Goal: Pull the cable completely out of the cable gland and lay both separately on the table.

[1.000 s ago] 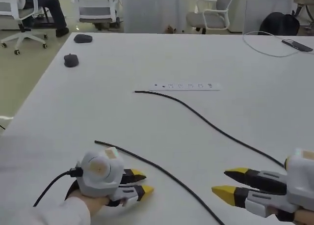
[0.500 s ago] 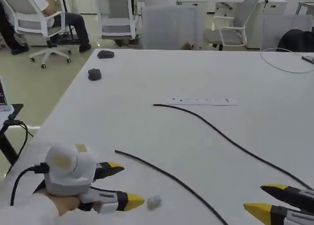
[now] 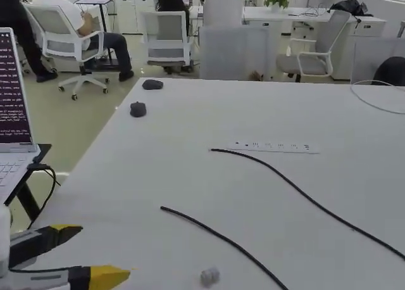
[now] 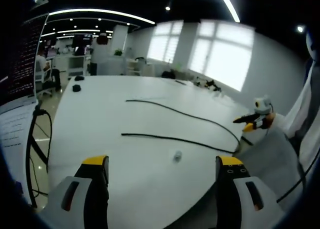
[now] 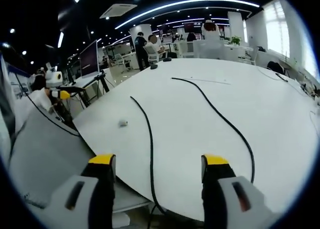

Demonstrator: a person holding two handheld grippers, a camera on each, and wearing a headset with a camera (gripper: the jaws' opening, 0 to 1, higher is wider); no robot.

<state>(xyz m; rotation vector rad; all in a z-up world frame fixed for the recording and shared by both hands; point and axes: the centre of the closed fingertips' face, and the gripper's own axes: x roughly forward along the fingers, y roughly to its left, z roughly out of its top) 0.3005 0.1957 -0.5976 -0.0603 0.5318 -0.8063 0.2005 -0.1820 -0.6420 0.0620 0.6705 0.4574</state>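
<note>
The small grey cable gland (image 3: 209, 277) lies alone on the white table (image 3: 190, 176), a short way from the nearer black cable (image 3: 221, 239). In the left gripper view the gland (image 4: 176, 155) sits ahead of my open left gripper (image 4: 162, 161), past the nearer cable (image 4: 175, 139). In the head view the left gripper (image 3: 85, 252) hangs open at the table's near left corner, nothing between its jaws. My right gripper (image 5: 159, 160) is open too, back from the table edge, with the gland (image 5: 123, 122) left of the nearer cable (image 5: 147, 134).
A second, longer black cable (image 3: 304, 195) curves across the table from a white power strip (image 3: 272, 147). Two computer mice (image 3: 138, 109) lie at the far left. A laptop (image 3: 12, 113) stands left of the table. Office chairs and people are beyond it.
My left gripper has opened and drawn back to the left, leaving the gland on the table. The right gripper has dropped out of the head view, which has tilted up.
</note>
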